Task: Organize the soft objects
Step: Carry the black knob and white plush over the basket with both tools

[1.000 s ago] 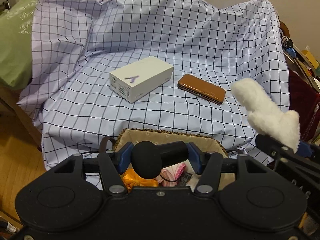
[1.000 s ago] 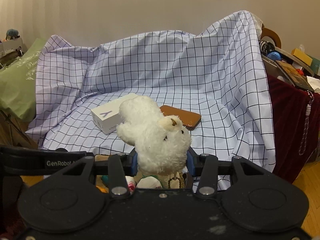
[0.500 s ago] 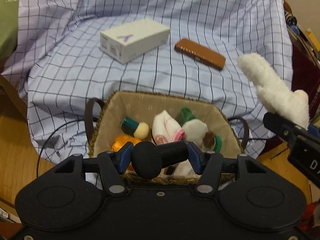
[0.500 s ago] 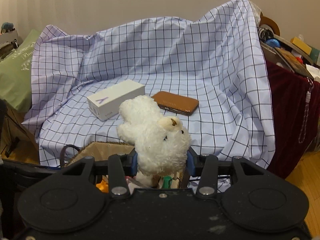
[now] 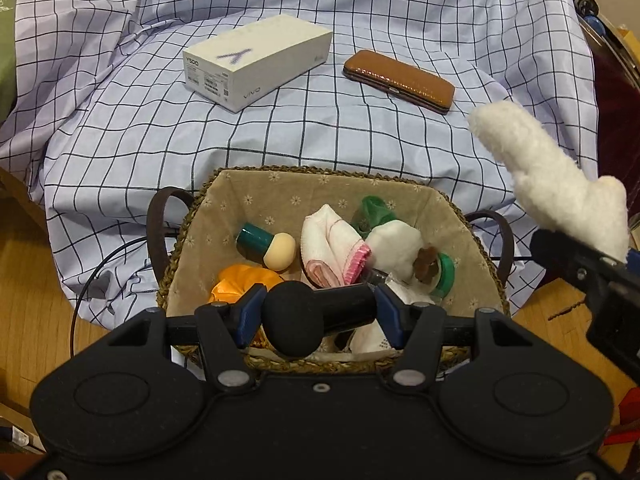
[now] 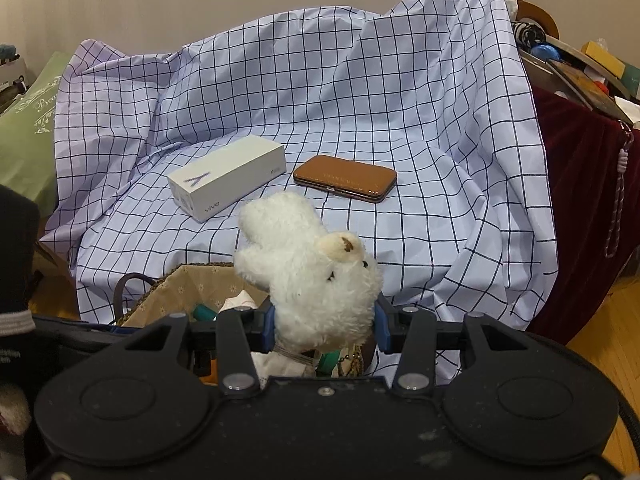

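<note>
A woven basket (image 5: 280, 188) with a flowered lining stands on the floor against the checked cloth; its rim also shows in the right wrist view (image 6: 180, 292). Inside lie a green-handled beige sponge (image 5: 266, 244), a white and pink cloth (image 5: 332, 248), an orange soft item (image 5: 244, 280) and a white soft toy with green parts (image 5: 396, 248). My left gripper (image 5: 316, 316) hangs over the basket's near side, shut on a black round-headed sponge (image 5: 292, 320). My right gripper (image 6: 324, 328) is shut on a white plush animal (image 6: 312, 276), just right of the basket; the plush (image 5: 548, 184) also shows in the left wrist view.
On the checked cloth (image 5: 120, 140) behind the basket lie a white phone box (image 5: 256, 60) and a brown leather case (image 5: 400, 80). A dark red drape (image 6: 580, 200) with clutter on top stands to the right, a green bag (image 6: 28, 132) to the left. Wooden floor surrounds the basket.
My left gripper has tipped downward and sunk toward the basket, whose inside has come into full view. My right gripper has sunk a little with the plush. Both grips are unchanged.
</note>
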Action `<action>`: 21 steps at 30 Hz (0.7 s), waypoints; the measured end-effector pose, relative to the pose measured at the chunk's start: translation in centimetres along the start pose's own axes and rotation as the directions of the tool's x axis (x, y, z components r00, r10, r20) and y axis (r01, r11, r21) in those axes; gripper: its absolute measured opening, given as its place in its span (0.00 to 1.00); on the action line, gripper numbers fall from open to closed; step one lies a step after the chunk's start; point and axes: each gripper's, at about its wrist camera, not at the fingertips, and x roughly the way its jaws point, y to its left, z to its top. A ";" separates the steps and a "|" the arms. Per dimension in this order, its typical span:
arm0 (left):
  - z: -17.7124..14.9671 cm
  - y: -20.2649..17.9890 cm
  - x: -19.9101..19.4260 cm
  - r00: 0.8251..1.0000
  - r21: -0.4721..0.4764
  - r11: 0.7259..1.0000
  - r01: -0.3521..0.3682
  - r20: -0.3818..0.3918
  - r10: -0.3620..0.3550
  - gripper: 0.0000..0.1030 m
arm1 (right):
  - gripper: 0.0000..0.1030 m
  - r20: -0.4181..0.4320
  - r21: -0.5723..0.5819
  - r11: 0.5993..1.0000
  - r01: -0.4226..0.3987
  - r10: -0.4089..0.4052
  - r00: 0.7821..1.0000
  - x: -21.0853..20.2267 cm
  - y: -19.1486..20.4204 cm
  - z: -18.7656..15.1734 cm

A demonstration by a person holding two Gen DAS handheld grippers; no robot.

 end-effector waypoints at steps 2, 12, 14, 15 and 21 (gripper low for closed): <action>-0.1 -0.1 0.0 1.000 0.008 1.000 -0.009 0.003 0.009 0.54 | 0.43 -0.001 0.004 1.000 0.001 -0.001 1.000 0.0 -0.1 0.0; -0.1 -0.2 -0.6 0.999 0.026 0.999 -0.039 0.033 0.038 0.61 | 0.43 -0.011 0.000 1.000 0.003 -0.003 1.000 0.3 0.1 -0.1; -0.1 -0.2 -0.7 0.998 0.024 0.999 -0.044 0.038 0.043 0.61 | 0.43 -0.012 -0.001 1.000 0.002 -0.002 1.000 0.3 0.1 -0.1; -0.1 -0.1 -0.7 0.998 0.024 0.999 -0.046 0.039 0.045 0.61 | 0.43 -0.012 -0.001 1.000 0.002 -0.002 1.000 0.3 0.1 -0.1; -0.3 0.2 -1.5 0.993 0.006 0.996 -0.089 0.073 0.089 0.64 | 0.43 -0.020 -0.008 1.000 -0.006 0.005 1.000 0.6 -0.1 -0.1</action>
